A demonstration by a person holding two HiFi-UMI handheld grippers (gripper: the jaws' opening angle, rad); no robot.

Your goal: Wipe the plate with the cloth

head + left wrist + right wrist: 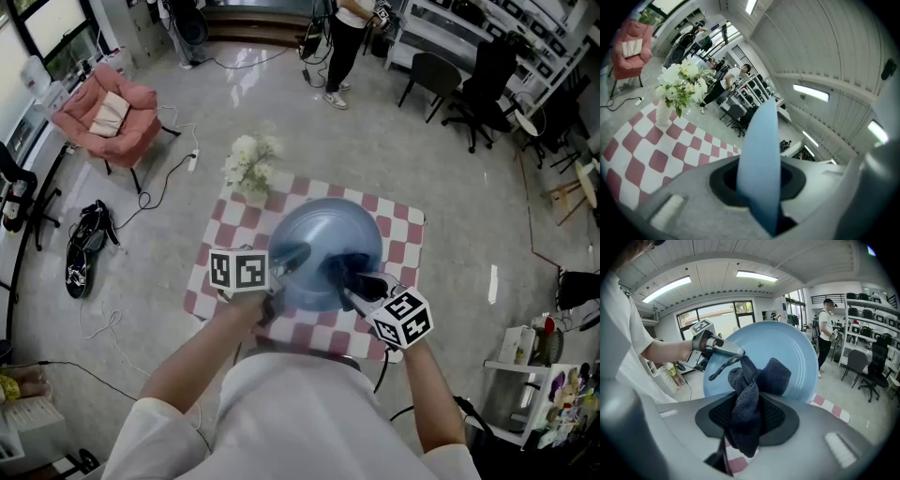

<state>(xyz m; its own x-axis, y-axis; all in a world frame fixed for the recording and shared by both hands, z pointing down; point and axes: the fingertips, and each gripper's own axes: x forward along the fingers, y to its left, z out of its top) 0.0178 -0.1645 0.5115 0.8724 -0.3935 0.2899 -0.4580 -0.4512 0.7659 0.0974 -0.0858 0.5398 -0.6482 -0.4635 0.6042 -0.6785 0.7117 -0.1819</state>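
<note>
- The left tongs [758, 187] are shut tight on the rim of the blue plate [323, 234]
- The right tongs [745, 416] are shut on a dark cloth [761, 378], and the cloth rests against the plate's face
- The plate is tipped up on its edge above the red and white checked worktop [405, 234]
- White flowers [249, 164] stand at the worktop's far edge

The plate [801, 352] looks smooth and faintly glossy; the cloth [746, 404] is dark, nubbly terry (matt, soft-looking).
</note>
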